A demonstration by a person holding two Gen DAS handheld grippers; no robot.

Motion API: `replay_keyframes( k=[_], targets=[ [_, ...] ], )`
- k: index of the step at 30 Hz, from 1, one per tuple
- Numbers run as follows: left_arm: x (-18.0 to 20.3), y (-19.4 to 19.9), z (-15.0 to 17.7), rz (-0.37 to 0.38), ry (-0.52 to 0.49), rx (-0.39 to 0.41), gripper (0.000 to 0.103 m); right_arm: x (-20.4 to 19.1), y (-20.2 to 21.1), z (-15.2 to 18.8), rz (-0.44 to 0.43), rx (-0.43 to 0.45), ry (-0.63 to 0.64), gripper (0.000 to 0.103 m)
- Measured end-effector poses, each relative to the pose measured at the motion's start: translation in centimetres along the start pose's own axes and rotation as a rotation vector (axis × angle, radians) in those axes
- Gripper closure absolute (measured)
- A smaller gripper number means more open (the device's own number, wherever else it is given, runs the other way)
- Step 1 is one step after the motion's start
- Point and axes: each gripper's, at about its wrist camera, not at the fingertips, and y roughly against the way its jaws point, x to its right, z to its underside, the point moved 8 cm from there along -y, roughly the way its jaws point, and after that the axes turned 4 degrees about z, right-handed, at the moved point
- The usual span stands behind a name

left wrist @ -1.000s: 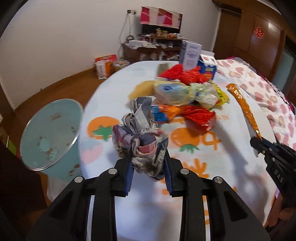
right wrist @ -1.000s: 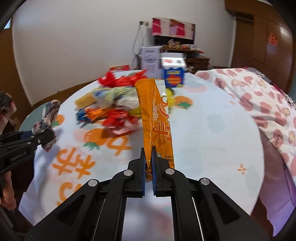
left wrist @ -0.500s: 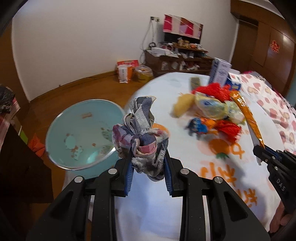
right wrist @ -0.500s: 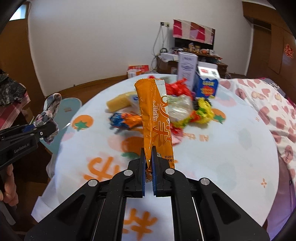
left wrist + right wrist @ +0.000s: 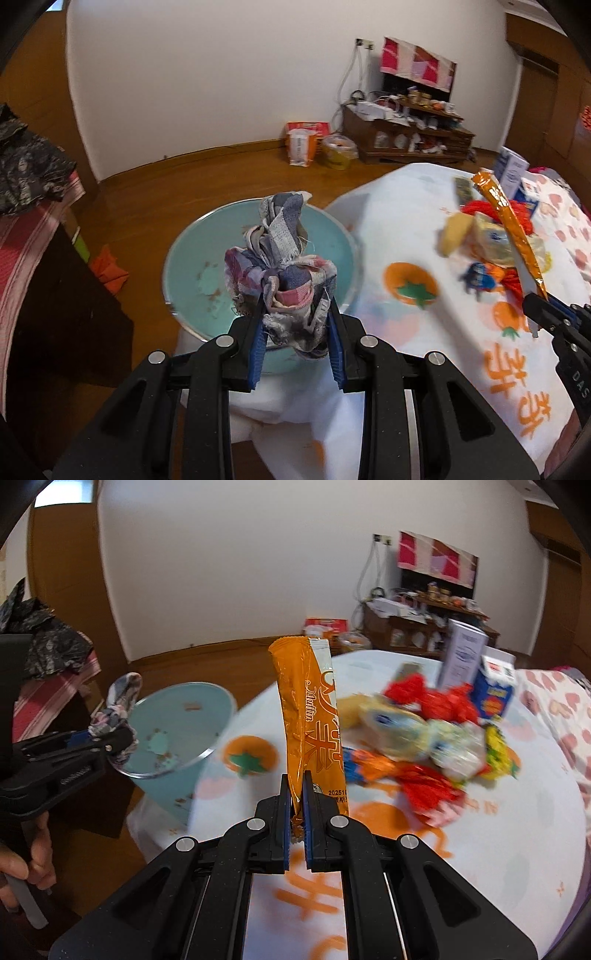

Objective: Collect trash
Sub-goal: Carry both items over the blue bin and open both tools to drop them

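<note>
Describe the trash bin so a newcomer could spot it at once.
Find the round table with the orange-print cloth. Just off its edge, on the wooden floor, stands the light blue trash bin, open-topped with crumbs inside. Nothing else nearby is a plain blue tub.

The rag point(image 5: 280, 266) is frayed, checked woven cloth. The orange wrapper point(image 5: 310, 723) is glossy, creased foil-like plastic. The bin point(image 5: 192, 266) looks like smooth pale-blue plastic. Each claw point(image 5: 295, 328) is matt black plastic with ridged blue pads point(image 5: 256, 343). A printed cloth covers the table point(image 5: 406, 229); the floor point(image 5: 166, 192) is polished wood.
</note>
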Motion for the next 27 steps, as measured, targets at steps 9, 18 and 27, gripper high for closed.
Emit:
replay_keyframes(
  k=[9,18,27],
  targets=[
    [-3.6,-1.6,-0.3,-0.049,0.038,-0.030,0.074,-6.6,-3.3,-2.1,-0.091,-0.025,0.055,0.096],
    [-6.3,-4.0,-0.4,-0.082,0.084,-0.069,0.074,-10.0,-7.0,-3.2,-0.128,-0.086,0.059,0.096],
    [-7.4,-6.2,-0.5,-0.089,0.098,-0.099,0.074,-11.3,-10.5,-2.8,-0.157,-0.169,0.052,0.096]
  ],
)
